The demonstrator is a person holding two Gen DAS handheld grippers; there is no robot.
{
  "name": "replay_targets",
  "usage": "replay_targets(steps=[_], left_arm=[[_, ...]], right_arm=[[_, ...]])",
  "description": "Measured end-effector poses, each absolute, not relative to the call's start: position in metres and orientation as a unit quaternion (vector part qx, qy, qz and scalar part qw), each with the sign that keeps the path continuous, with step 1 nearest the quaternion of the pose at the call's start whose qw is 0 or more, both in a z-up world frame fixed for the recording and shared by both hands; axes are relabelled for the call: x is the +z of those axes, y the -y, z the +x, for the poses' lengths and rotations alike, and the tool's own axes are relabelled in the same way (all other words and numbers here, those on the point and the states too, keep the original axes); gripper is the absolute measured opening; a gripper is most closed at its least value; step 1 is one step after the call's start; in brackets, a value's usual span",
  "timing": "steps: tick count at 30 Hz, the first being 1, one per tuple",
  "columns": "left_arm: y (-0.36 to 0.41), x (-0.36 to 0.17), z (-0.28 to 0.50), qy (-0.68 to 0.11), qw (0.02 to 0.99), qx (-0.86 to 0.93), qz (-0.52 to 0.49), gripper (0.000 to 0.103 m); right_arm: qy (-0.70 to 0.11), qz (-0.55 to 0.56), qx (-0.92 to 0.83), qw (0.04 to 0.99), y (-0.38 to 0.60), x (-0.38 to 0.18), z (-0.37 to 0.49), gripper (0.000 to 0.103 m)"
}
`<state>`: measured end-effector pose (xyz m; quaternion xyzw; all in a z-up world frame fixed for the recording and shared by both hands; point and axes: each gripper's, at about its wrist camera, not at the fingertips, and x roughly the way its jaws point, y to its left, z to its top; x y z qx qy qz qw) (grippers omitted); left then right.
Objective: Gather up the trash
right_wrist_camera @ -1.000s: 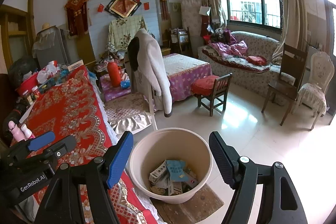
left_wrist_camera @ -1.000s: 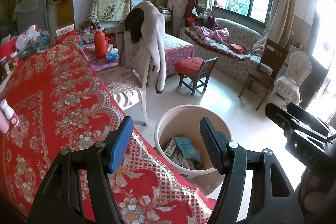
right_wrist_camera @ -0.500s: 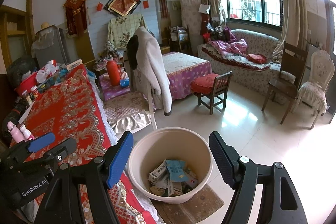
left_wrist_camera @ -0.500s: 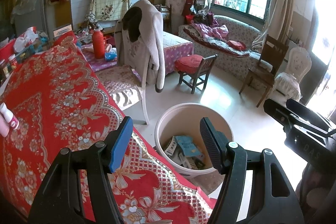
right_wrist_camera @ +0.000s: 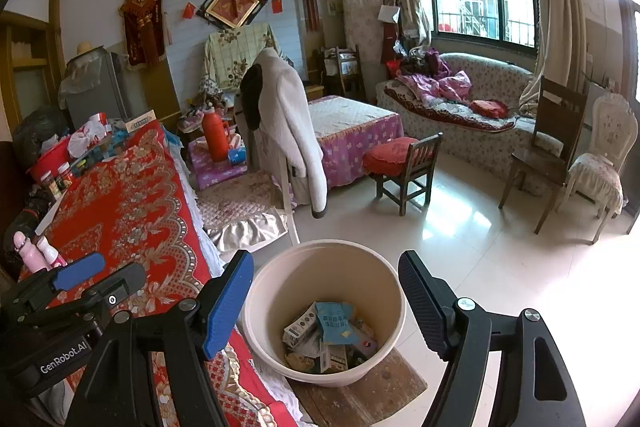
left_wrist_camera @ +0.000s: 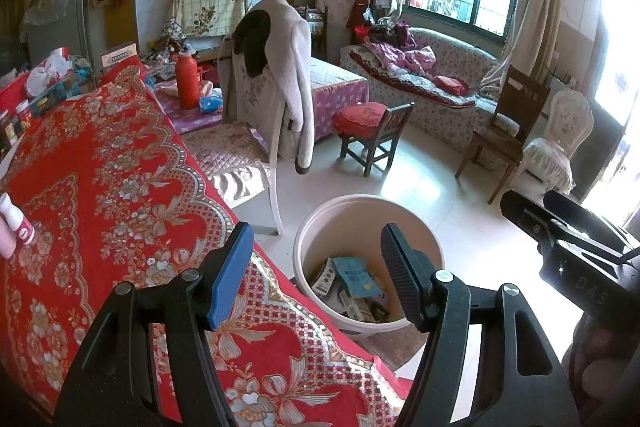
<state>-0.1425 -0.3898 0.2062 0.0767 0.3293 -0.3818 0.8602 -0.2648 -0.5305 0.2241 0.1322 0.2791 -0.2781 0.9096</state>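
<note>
Living room, tiled floor (right_wrist_camera: 500,267); red patterned cloth is covering the desk (left_wrist_camera: 100,187) at 9 o'clock in both views. Cream bucket (right_wrist_camera: 280,287) is standing on the floor just beside the desk edge, on a brown mat (right_wrist_camera: 380,387); the mat is showing clearly only in the right wrist view. Trash (right_wrist_camera: 332,335), boxes and a blue packet, is lying in the bucket bottom.

Left tongs (left_wrist_camera: 316,275): jaws standing apart, nothing between them, framing the desk edge and the bucket at 6 o'clock. Right tongs (right_wrist_camera: 324,303): jaws apart, empty, hanging over the bucket.

Left wrist view is showing the right tool at 4 o'clock. Right wrist view is showing the left tool at 8 o'clock over the cloth. Pink-and-white bottles (right_wrist_camera: 36,255) are standing at 9 o'clock on the desk. Coat-draped chair (right_wrist_camera: 288,131) is sitting at 12 o'clock behind the bucket.
</note>
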Motion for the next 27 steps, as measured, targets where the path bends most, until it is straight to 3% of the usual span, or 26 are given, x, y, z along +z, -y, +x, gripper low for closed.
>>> replay_targets(steps=[27], left_arm=[[0.393,0.199,-0.144,-0.336,0.856,-0.384,0.079,0.065]], right_arm=[[-0.287,0.138,-0.278,0.906,0.531,0.210,-0.264,0.075]])
